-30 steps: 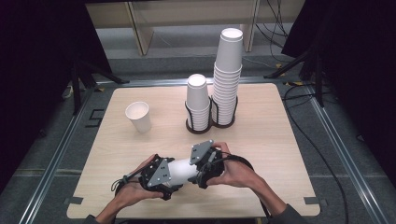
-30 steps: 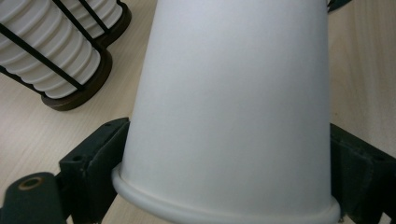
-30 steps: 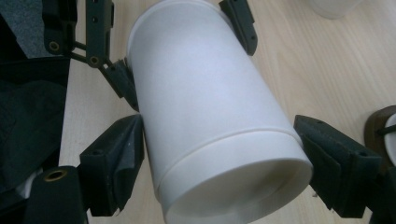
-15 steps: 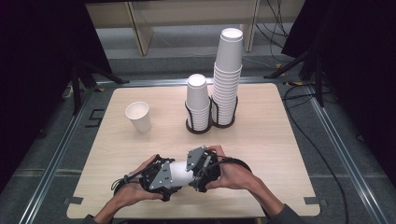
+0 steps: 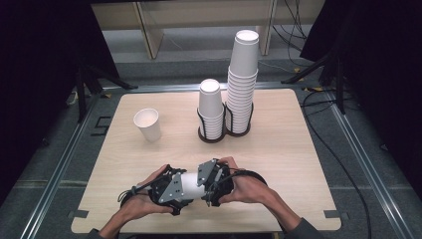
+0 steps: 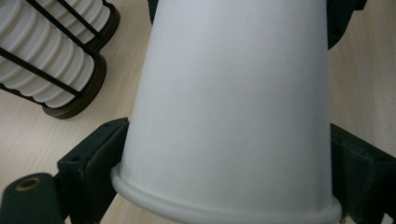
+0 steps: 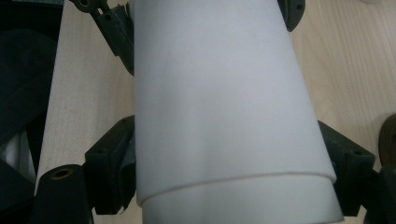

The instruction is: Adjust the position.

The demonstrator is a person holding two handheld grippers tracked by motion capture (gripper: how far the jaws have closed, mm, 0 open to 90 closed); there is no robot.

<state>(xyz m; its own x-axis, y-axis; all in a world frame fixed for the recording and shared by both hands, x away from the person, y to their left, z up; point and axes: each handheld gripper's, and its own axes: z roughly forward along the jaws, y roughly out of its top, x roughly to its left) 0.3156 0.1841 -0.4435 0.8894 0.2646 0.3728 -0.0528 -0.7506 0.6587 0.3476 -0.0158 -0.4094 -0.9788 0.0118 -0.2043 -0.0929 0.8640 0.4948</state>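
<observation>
Here, near table (image 5: pixel 298 149) front edge: left gripper (image 5: pixel 166 189) clamped on nested white cups (image 5: pixel 191 181) at rim end, right gripper (image 5: pixel 216 181) clamped on opposite end; cups horizontal between them.

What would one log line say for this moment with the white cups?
left gripper: shut on nested cups | right gripper: shut on nested cups | lone cup: upright, apart | cup rack: two stacks
</observation>
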